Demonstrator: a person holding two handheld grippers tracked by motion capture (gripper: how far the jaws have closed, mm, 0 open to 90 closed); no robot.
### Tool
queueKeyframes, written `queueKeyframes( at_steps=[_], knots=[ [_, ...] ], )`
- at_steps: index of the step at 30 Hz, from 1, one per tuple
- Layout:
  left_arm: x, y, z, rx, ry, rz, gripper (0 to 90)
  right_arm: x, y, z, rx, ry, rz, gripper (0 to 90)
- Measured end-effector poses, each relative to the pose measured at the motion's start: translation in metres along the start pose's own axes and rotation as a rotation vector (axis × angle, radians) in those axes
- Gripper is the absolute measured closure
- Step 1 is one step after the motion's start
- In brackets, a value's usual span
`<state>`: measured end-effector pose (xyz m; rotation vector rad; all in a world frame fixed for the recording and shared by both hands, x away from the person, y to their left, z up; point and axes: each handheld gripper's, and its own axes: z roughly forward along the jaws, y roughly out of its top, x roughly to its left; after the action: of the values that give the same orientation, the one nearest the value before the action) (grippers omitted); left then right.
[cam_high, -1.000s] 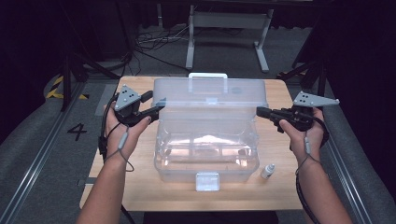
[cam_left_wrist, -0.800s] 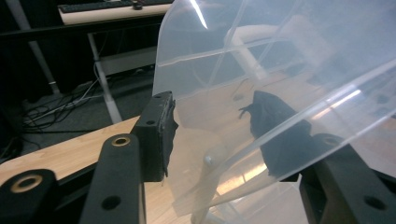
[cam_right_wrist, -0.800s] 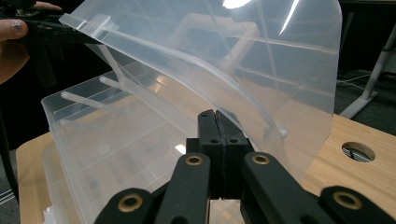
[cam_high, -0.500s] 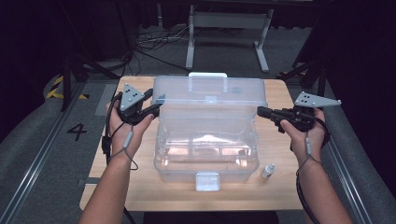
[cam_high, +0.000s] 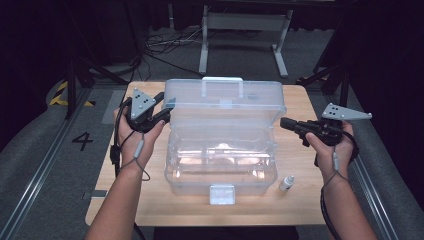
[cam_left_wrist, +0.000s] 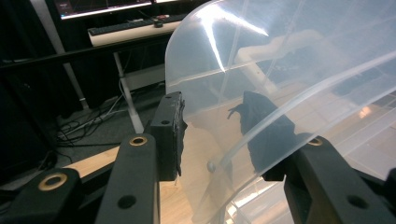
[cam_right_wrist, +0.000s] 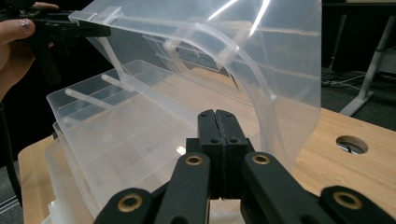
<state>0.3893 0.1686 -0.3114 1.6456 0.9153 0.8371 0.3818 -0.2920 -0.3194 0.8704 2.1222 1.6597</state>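
A big clear plastic box (cam_high: 220, 160) sits in the middle of the wooden bench (cam_high: 300, 205), and its lid (cam_high: 225, 102) stands up at the back, so the box is already open. Inside the box I can see see-through trays, and I cannot tell if anything lies in them. The left hand-held gripper (cam_high: 167, 111) is at the left edge of the lid. In the left gripper view the lid's side wall (cam_left_wrist: 280, 84) sits between the two jaws, which have just been closing. There is a gap on one side, so the jaws are part way shut and do not look like they squeeze the lid yet. The right hand-held gripper (cam_high: 283, 123) is just beside the right edge of the lid with its jaws pressed tight together, holding nothing. A small white bottle (cam_high: 286, 183) stands on the bench near the front right corner of the box. I think the left one is getting ready to grab the lid, maybe to swing it down. The lid is up, the latch (cam_high: 222, 194) at the front hangs free, and closing the box is left to do.
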Motion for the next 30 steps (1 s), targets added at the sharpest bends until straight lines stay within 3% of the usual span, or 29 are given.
queueKeyframes(
  at_steps=[7,23,26,30],
  knots=[
    [0.003,0.001,0.001,-0.001,0.010,0.008,67.4,-0.006,-0.012,-0.009,-0.004,-0.016,0.027,90.0],
    [0.009,0.006,0.009,0.009,0.008,0.003,68.8,-0.017,-0.036,-0.026,0.020,-0.063,0.073,90.0],
    [0.011,0.007,0.012,0.017,0.013,0.031,69.5,-0.017,-0.039,-0.030,0.020,-0.072,0.080,90.0],
    [0.015,0.009,0.016,0.018,0.008,0.035,70.4,-0.018,-0.044,-0.029,0.039,-0.079,0.081,90.0]
  ],
)
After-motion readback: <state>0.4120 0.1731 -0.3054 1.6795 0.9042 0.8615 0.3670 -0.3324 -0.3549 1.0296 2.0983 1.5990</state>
